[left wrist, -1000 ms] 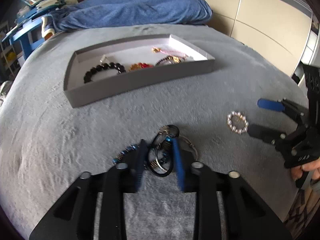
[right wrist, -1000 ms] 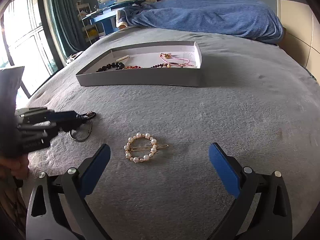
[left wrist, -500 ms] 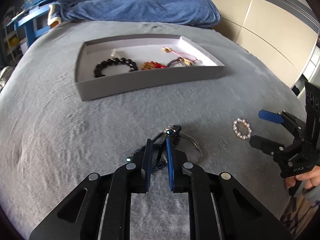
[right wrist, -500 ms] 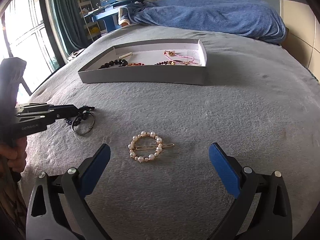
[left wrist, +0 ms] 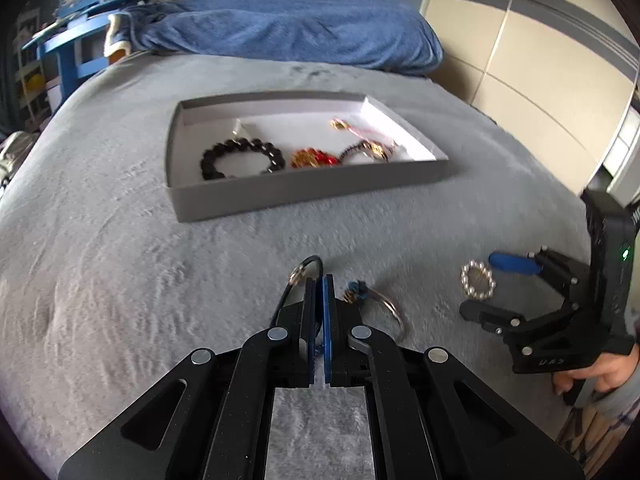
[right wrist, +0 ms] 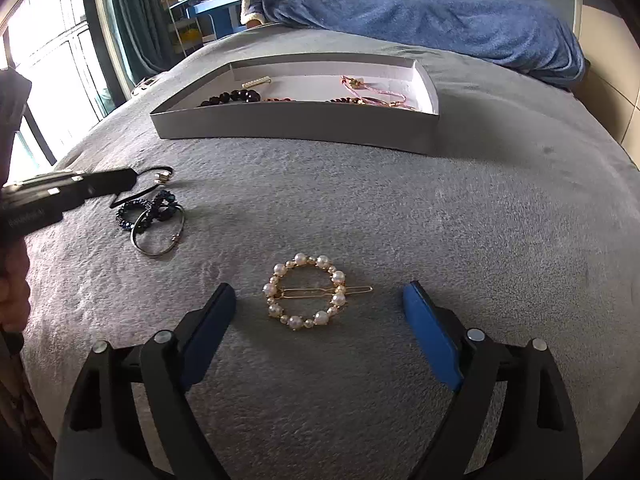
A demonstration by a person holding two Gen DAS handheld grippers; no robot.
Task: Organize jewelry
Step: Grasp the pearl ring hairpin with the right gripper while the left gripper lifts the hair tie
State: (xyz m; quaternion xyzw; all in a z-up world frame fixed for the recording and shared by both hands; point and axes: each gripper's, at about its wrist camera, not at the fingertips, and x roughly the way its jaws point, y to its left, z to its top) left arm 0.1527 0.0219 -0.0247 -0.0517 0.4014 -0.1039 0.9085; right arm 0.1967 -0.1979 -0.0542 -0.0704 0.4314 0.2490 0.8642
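My left gripper is shut on a black cord bracelet with a small metal clasp, lifted just off the grey blanket; it also shows in the right wrist view. A dark beaded bracelet and a silver bangle lie on the blanket below it. My right gripper is open, its blue pads on either side of a round pearl hair clip. The grey tray holds a black bead bracelet, a red piece and a pink cord piece.
A blue blanket is heaped at the far end of the bed. Blue shelves stand at the back left. A cream wall panel runs along the right. A window is on the left.
My left gripper closed on the black cord bracelet and lifted it forward, leaving the beaded bracelet and bangle behind. My right gripper moved closer around the pearl clip.
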